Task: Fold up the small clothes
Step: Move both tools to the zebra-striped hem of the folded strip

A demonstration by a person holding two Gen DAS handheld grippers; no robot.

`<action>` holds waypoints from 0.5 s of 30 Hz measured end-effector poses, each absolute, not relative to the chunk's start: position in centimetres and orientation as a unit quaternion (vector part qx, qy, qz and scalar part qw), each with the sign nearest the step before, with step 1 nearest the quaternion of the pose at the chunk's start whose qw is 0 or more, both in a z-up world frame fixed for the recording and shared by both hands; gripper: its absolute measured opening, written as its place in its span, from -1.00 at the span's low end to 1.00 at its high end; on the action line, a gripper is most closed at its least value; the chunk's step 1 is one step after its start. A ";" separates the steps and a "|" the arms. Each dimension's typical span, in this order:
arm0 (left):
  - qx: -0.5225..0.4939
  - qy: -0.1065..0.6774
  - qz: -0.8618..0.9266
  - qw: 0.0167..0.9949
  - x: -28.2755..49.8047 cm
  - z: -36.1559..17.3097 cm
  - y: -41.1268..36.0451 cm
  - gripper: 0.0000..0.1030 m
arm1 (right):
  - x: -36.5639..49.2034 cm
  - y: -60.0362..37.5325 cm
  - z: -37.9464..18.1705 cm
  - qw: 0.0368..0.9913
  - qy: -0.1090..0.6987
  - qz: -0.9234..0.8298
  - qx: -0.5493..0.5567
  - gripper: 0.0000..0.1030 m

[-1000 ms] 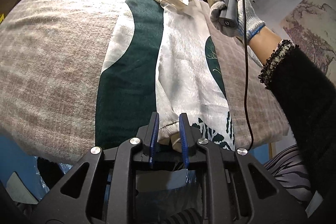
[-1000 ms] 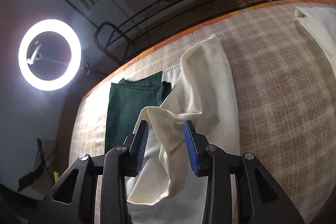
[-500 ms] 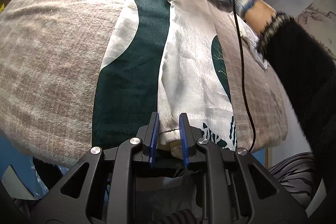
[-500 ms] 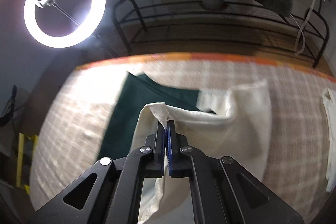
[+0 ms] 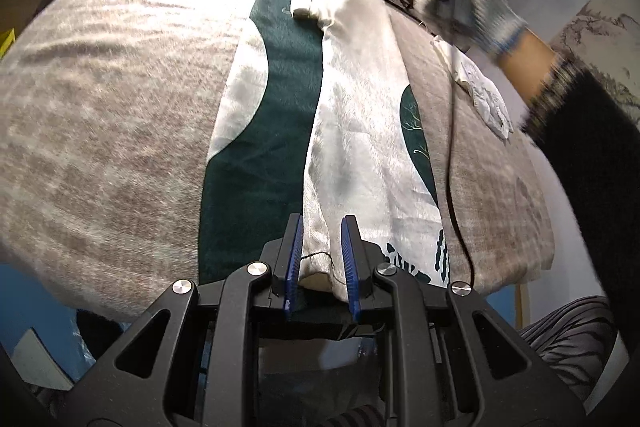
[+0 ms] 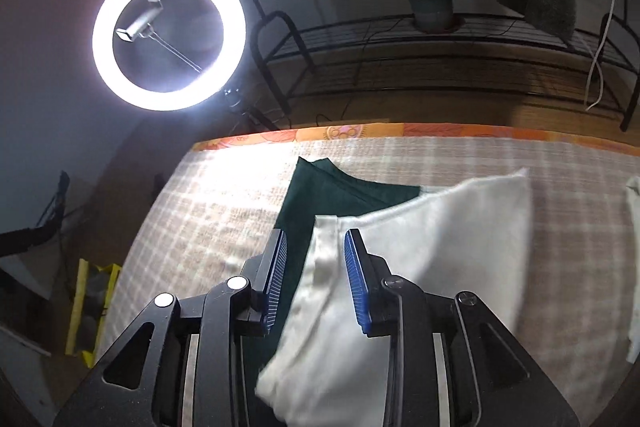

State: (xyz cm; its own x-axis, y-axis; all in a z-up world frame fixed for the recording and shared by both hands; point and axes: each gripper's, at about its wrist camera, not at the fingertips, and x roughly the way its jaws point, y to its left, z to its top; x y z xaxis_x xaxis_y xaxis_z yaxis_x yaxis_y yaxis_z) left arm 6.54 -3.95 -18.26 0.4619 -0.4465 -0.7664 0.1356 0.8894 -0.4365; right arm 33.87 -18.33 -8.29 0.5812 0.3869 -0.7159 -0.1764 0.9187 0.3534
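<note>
Cloth on plaid blanket
Cream-and-green fleecy garment [image 5: 356,131] lies flat on the woolly blanket [image 5: 100,115]; left tongs [image 5: 322,259] clench its near hem, right tongs [image 6: 316,279] are opening, cream fabric between them.

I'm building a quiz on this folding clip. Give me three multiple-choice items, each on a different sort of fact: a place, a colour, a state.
1. Where does the cream fabric garment lie?
A. on the dark green and cream cloth
B. on the floor
C. on the black wire shelf

2. What colour are the pads of the left hand-held gripper?
A. red
B. blue
C. yellow

3. How is the white ring light?
A. switched off
B. lying on the bed
C. lit

Answers:
1 A, the garment runs lengthwise over the green cloth on the beige plaid blanket.
2 B, both pads show blue beside the garment's near end.
3 C, it glows bright in the right wrist view.
</note>
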 end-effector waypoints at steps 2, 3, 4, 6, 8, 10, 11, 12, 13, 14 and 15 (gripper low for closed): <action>-0.146 0.480 -0.174 0.848 6.1 -17.8 -3.7 -0.66 | 31.4 -19.7 -7.1 0.883 0.426 0.154 0.123 -0.45; -0.141 0.475 -0.173 0.851 5.9 -17.6 -3.5 -0.65 | 30.3 -20.2 -6.7 0.883 0.425 0.152 0.126 -0.45; -0.137 0.470 -0.171 0.855 5.8 -17.3 -3.2 -0.66 | 28.8 -20.9 -6.3 0.883 0.426 0.150 0.130 -0.45; -0.130 0.461 -0.163 0.863 5.6 -16.9 -2.5 -0.65 | 24.8 -22.2 -5.9 0.881 0.432 0.141 0.133 -0.45; -0.129 0.455 -0.151 0.868 5.6 -16.7 -1.5 -0.58 | 21.4 -22.9 -6.0 0.876 0.447 0.133 0.126 -0.45; -0.133 0.453 -0.142 0.870 5.5 -16.5 -0.2 -0.45 | 17.2 -23.3 -7.0 0.865 0.469 0.130 0.121 -0.45; -0.132 0.454 -0.136 0.871 5.6 -16.6 0.3 -0.38 | 15.6 -23.4 -7.6 0.861 0.477 0.130 0.121 -0.43; -0.131 0.456 -0.133 0.870 5.5 -16.6 0.8 -0.37 | 13.6 -23.6 -8.4 0.854 0.488 0.130 0.122 -0.33; -0.130 0.461 -0.129 0.868 5.7 -16.7 1.3 -0.37 | 11.6 -23.7 -9.3 0.847 0.501 0.129 0.125 -0.26; -0.130 0.466 -0.127 0.866 5.7 -16.9 1.6 -0.37 | 9.6 -23.8 -10.2 0.839 0.512 0.131 0.131 -0.17; -0.130 0.472 -0.125 0.863 6.0 -17.3 1.8 -0.37 | 7.3 -23.7 -11.6 0.827 0.527 0.138 0.138 -0.17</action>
